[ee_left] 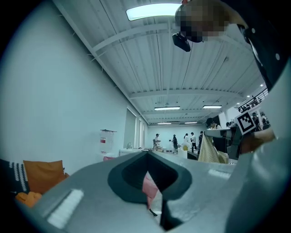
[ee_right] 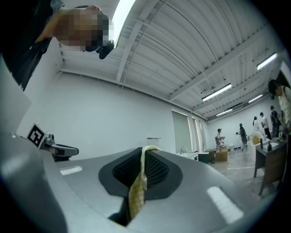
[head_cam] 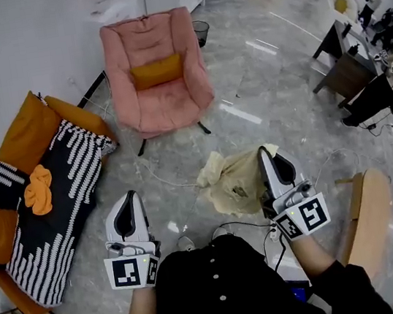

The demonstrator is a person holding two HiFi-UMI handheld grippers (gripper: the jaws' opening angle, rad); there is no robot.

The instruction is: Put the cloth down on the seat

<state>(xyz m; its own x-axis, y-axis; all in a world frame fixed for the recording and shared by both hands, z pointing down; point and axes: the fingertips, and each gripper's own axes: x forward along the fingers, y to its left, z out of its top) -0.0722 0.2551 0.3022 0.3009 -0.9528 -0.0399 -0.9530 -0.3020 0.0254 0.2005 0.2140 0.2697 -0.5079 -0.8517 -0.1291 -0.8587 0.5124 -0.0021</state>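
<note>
My right gripper (head_cam: 267,152) is clamped tight on the limp, crumpled pale-yellow cloth (head_cam: 232,182); my left gripper (head_cam: 129,196) is closed and empty.

Black buttoned shirt (head_cam: 216,282), grey left gripper (head_cam: 128,196) and right gripper (head_cam: 264,151).

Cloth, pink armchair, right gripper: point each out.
cloth (head_cam: 232,184): head view, middle of the bunched fabric.
pink armchair (head_cam: 168,111): head view, its seat cushion.
right gripper (head_cam: 266,152): head view, its tips, shut on the cloth.
</note>
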